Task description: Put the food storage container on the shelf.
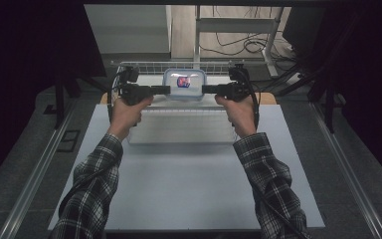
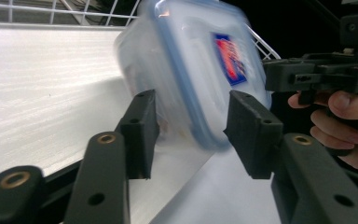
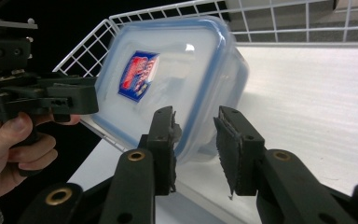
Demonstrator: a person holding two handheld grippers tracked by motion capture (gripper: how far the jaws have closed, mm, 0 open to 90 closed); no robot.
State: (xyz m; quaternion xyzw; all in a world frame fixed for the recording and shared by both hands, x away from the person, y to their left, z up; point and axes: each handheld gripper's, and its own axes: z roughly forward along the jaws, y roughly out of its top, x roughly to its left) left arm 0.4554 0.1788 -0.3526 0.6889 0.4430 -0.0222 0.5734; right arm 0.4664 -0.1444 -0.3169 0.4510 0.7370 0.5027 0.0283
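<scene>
A clear plastic container (image 1: 184,83) with a blue-rimmed lid and a red and blue label hangs tilted on edge between my two grippers, lid towards the camera. My left gripper (image 1: 166,90) reaches in from the left, my right gripper (image 1: 205,89) from the right. In the left gripper view the container (image 2: 191,70) is blurred and its lower rim sits between the pads of my left gripper (image 2: 190,100), which stand a little apart from it. In the right gripper view the container's (image 3: 168,79) rim lies loosely inside my right gripper (image 3: 196,116), with a gap at the right pad.
A white wire basket (image 1: 129,64) with a white floor runs across the far end of the table, under the container. A translucent flat tray (image 1: 179,132) lies on the pale table top (image 1: 189,189) in front of the hands. Dark frames stand left and right.
</scene>
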